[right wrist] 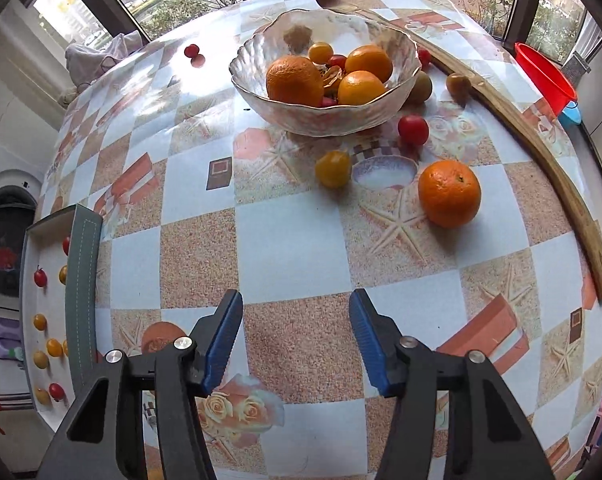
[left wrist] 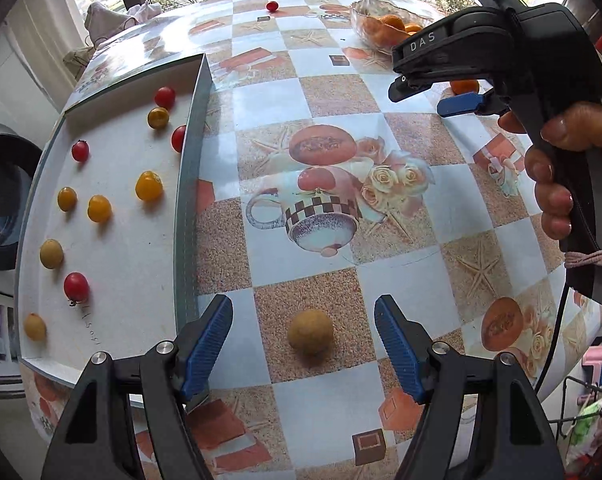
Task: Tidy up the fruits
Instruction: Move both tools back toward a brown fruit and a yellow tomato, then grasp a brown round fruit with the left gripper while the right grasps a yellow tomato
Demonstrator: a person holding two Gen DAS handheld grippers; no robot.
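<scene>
The left gripper points steeply down at the surface, which is covered in a checked oilcloth printed with cups, roses and starfish. Its blue-padded jaws stand well apart, and a round tan-brown fruit lies on the cloth between them, touched by neither pad.

Just to the left of it sits a shallow white tray with grey-green walls. Small fruits are spread over its floor: red cherry tomatoes, yellow cherry tomatoes and a few dull tan ones.

The right gripper hangs over a bare patch of the checked cloth, jaws part open with nothing between them. In the left wrist view a person's hand is wrapped round its black handle.

Further along the surface stands a rippled clear glass bowl holding oranges and some small tomatoes. In front of the bowl lie a loose orange, a yellow tomato and a red tomato, all apart from one another. One more red tomato lies alone near the far edge, well away from the bowl. A curved wooden strip runs along the right side of the surface.
</scene>
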